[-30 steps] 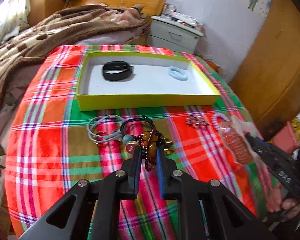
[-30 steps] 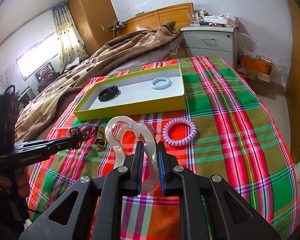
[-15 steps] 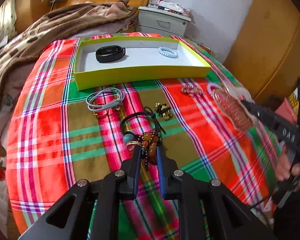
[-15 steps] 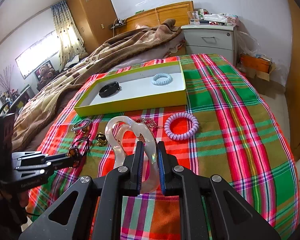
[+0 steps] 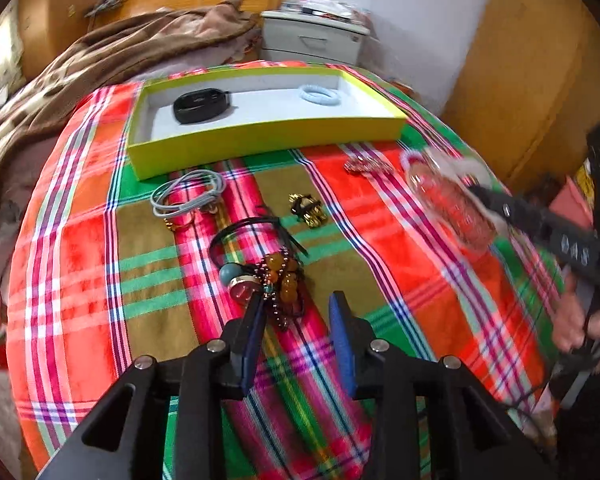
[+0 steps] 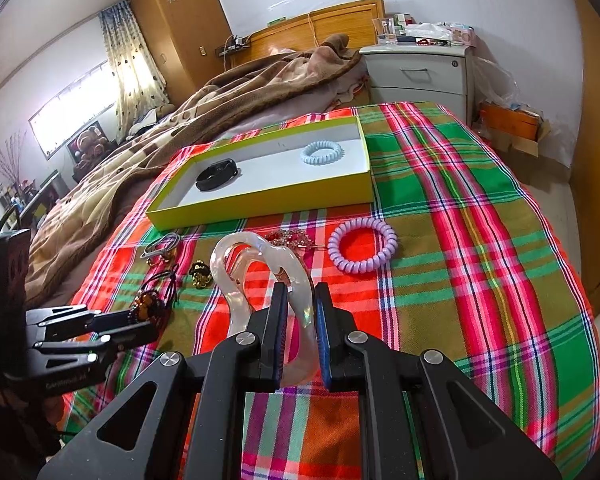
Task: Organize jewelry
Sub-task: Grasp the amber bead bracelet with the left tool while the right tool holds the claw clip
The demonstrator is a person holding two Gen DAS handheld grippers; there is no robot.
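Left gripper (image 5: 296,312) opening over beaded charm bunch, right gripper (image 6: 302,312) clamped on clear hair clip.
Amber-and-dark-bead charm bunch with black cord (image 5: 276,276) lies on the plaid cloth (image 5: 80,240), loose between the parting left fingers. Transparent looped plastic hair clip (image 6: 260,268) is pinched between near-closed right fingers, short of the yellow-walled white tray (image 6: 260,200).

place: someone's home bedroom | giveaways: wooden headboard (image 6: 332,20), rumpled brown blanket (image 6: 220,100), white nightstand (image 6: 416,72) full of clutter, wardrobe (image 6: 176,24), dotted curtains (image 6: 136,64) by the window
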